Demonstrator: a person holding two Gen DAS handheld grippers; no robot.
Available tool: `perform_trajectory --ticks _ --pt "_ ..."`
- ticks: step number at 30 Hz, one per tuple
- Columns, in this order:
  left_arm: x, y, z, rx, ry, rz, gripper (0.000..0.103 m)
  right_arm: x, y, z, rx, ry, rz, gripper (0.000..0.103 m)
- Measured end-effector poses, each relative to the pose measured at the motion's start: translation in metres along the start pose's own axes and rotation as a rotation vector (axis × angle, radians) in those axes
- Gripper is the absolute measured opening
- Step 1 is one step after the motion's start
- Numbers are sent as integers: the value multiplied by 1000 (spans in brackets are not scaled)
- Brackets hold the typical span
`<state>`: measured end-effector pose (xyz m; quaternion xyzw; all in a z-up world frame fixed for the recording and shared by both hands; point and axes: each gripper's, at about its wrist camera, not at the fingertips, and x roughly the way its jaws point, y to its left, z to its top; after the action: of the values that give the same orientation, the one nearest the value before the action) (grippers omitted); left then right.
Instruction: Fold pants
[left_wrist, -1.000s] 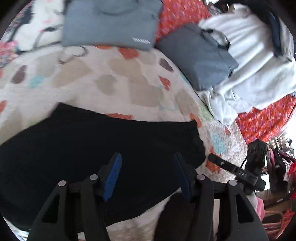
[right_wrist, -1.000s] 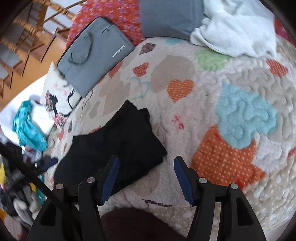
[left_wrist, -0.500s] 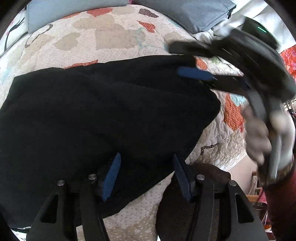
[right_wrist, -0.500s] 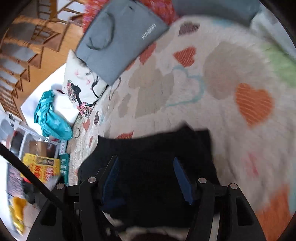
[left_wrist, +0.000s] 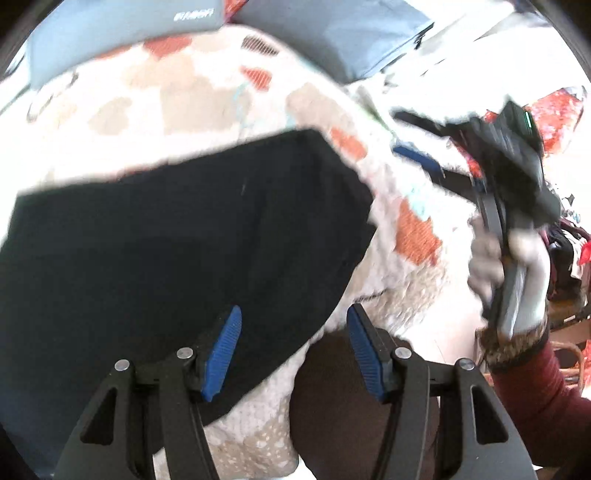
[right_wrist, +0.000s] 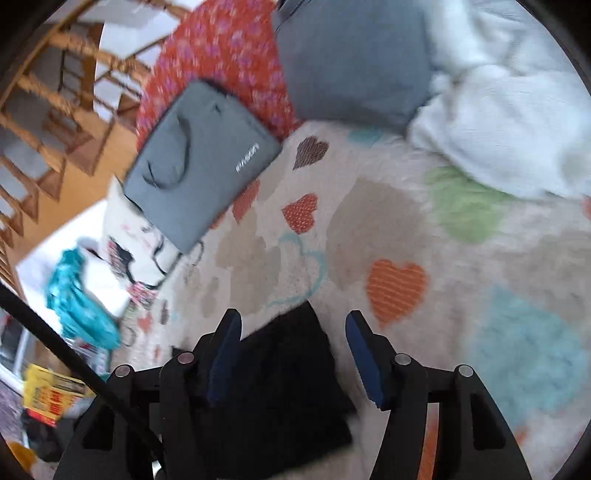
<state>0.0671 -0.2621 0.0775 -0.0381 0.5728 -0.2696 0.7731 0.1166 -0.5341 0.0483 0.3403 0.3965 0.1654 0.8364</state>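
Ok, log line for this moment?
left gripper: open, over pants edge | right gripper: open, above pants corner | pants: flat on quilt, ungrasped

Counted across both wrist views: 1 pair of black pants (left_wrist: 177, 236), 2 grey laptop bags, one with a white logo (right_wrist: 201, 162) and one beside it (right_wrist: 354, 59), 1 heart-patterned quilt (right_wrist: 388, 229) and 1 white blanket (right_wrist: 509, 118). There are 2 grippers, the left (left_wrist: 293, 350) and the right (right_wrist: 291, 354), each with 2 blue-padded fingers. Off the quilt's edge lie 1 printed pillow (right_wrist: 122, 243), 1 teal cloth (right_wrist: 75, 302) and 1 yellow package (right_wrist: 51, 395).
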Motion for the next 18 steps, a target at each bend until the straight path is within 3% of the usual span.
perform_trajectory --ticks 4,8,12,18 --pt "6 -8 38 11 -31 -14 58 -14 -19 -31 47 77 29 64" --pt "28 -11 82 9 -23 -32 58 3 -28 -64 69 188 74 64" --pt "53 -26 116 36 4 -12 58 22 -29 -73 78 220 103 64" --pt "97 -34 137 106 81 48 58 44 -12 -70 9 223 99 67"
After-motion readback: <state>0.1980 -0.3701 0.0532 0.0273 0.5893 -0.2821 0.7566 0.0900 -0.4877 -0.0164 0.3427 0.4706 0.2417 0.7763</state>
